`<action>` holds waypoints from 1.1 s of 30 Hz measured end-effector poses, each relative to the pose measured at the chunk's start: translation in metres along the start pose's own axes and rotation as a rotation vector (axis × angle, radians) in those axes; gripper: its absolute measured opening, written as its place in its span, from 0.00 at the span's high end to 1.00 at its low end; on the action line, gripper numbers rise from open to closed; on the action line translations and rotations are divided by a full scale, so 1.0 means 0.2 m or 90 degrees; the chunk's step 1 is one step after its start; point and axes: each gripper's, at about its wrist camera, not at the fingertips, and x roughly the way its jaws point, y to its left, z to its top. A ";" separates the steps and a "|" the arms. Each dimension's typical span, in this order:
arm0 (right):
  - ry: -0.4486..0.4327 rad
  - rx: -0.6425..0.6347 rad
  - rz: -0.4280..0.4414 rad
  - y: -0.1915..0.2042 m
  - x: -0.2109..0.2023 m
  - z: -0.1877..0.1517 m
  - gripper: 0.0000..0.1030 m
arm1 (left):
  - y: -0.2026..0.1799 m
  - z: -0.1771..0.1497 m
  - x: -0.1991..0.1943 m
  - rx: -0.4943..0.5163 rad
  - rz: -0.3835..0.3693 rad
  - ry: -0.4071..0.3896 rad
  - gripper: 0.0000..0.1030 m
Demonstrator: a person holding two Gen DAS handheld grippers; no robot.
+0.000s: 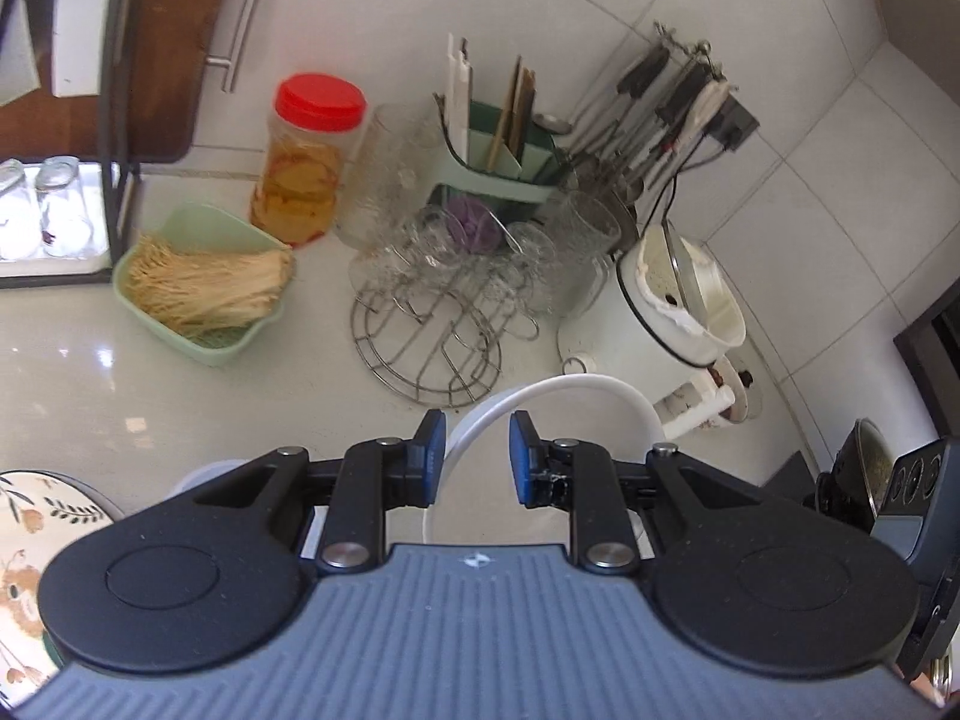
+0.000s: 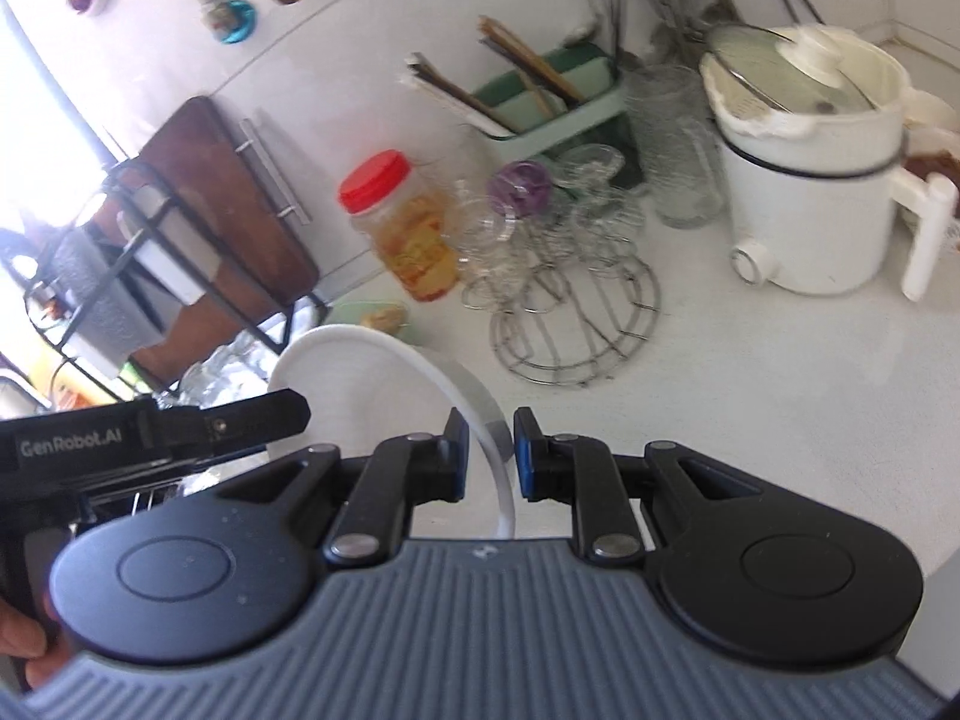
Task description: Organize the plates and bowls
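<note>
**While pinched at two places on its rim, held over the counter**

Where nearest the lens, closes the left gripper [image 1: 477, 459] to a narrow gap, blue pads [image 1: 435, 456] set on either side of the rim of the white bowl [image 1: 558, 387]. Hugs the left pad with the rim, which arcs up and away to the right; hard to tell whether the right pad touches. Leaves a little daylight on that side.

Seen from the other wrist, shuts the right gripper [image 2: 491, 450] almost fully on the same bowl, rim running straight down between the pads with barely any gap. Shows the bowl's round mouth up and to the left, with the left gripper's black body reaching in from the left edge. Shows part of a hand [image 2: 24, 648] wrapped around that gripper's handle, low in the corner.

Just to the lower left in the left wrist view, lies a flowered plate [image 1: 36, 540] on the pale counter [image 1: 90, 372], partly hidden behind the gripper body.

Farther out, stands a round wire rack [image 1: 426, 342] hung with clear glass cups. Sits to its left a green basket [image 1: 204, 336] filled with pale thin strands. Stands to its right a white electric pot [image 1: 672, 312] with its lid tilted inside.

Behind these, against the tiled wall [image 1: 780, 150]: a jar with a red lid [image 1: 306, 162], and a green utensil holder [image 1: 504, 144] with chopsticks upright in it.
</note>
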 end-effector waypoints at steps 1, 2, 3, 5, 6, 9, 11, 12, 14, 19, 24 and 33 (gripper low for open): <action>0.003 -0.010 0.003 0.02 0.01 0.00 0.82 | 0.01 0.01 -0.01 -0.003 0.006 -0.002 0.75; 0.007 -0.014 0.008 0.04 0.02 0.00 0.81 | 0.03 0.01 -0.03 -0.007 0.011 -0.005 0.75; 0.008 -0.018 0.016 0.05 0.03 0.01 0.81 | 0.04 0.02 -0.04 -0.008 0.018 -0.010 0.75; 0.011 -0.026 0.028 0.08 0.06 0.01 0.82 | 0.07 0.04 -0.06 -0.011 0.027 -0.016 0.75; 0.012 -0.029 0.031 0.09 0.07 0.01 0.82 | 0.08 0.04 -0.06 -0.015 0.030 -0.019 0.75; 0.016 -0.043 0.040 0.14 0.11 0.03 0.81 | 0.13 0.06 -0.07 -0.018 0.050 -0.025 0.75; 0.024 -0.054 0.045 0.17 0.15 0.03 0.81 | 0.18 0.06 -0.08 -0.027 0.061 -0.029 0.75; 0.029 -0.062 0.048 0.19 0.17 0.04 0.81 | 0.20 0.05 -0.08 -0.036 0.066 -0.030 0.75; 0.041 -0.081 0.053 0.23 0.21 0.03 0.81 | 0.25 0.04 -0.09 -0.052 0.077 -0.032 0.75; 0.086 -0.118 0.063 0.29 0.33 -0.02 0.81 | 0.37 -0.02 -0.09 -0.088 0.106 -0.032 0.75; 0.134 -0.149 0.063 0.34 0.47 -0.11 0.81 | 0.48 -0.10 -0.04 -0.111 0.145 -0.014 0.75; 0.186 -0.185 0.038 0.39 0.61 -0.25 0.79 | 0.62 -0.21 0.05 -0.132 0.173 0.032 0.75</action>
